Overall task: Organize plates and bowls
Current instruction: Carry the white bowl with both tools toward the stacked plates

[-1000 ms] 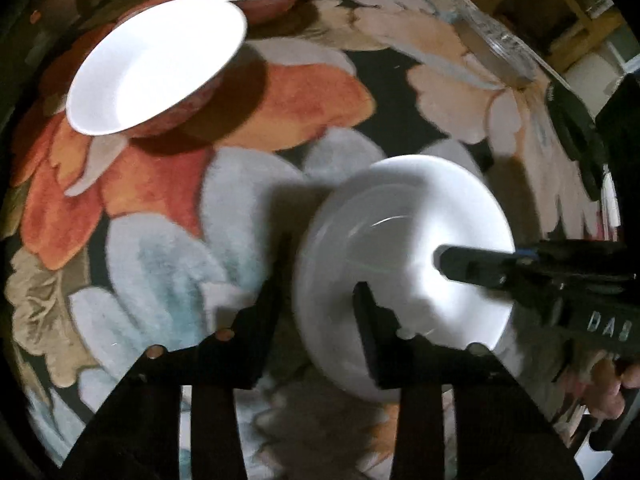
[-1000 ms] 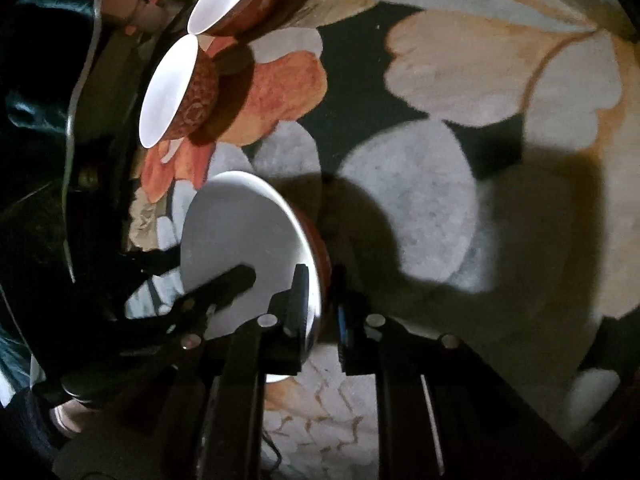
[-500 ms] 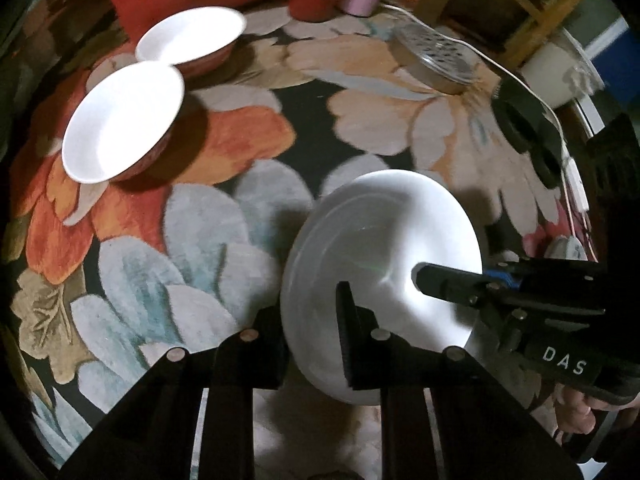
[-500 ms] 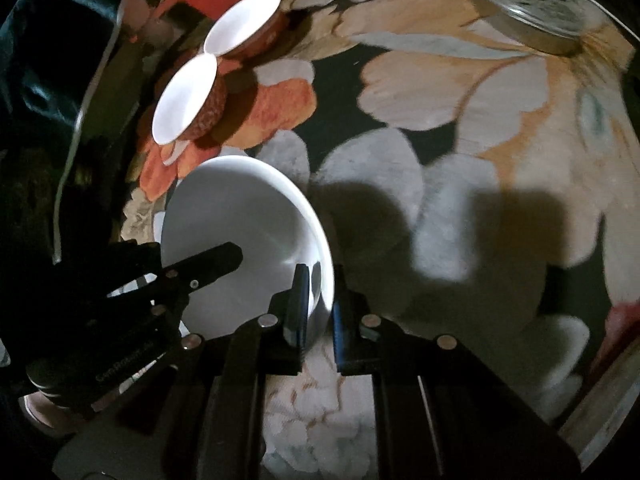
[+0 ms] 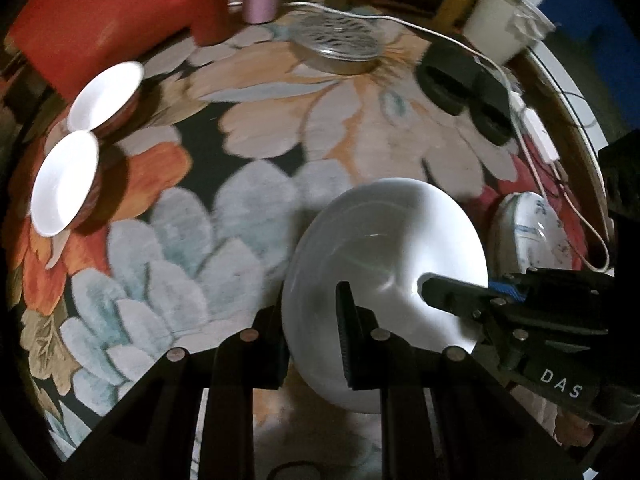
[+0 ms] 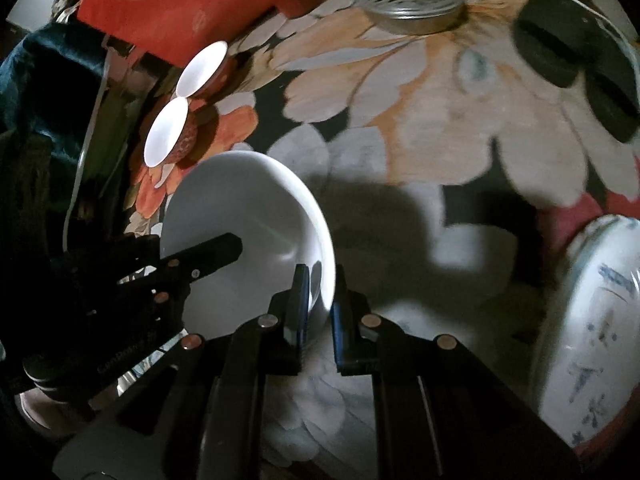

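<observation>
Left gripper and right gripper both clamped on opposite rims of one white bowl, held tilted above the flowered cloth, well apart from two small bowls side by side near the far-left edge.

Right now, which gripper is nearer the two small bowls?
Left. The left gripper clamps the big bowl's rim facing the small bowls; the right gripper clamps the far rim.

White bowl, floral tablecloth of orange, peach and pale blue.
</observation>
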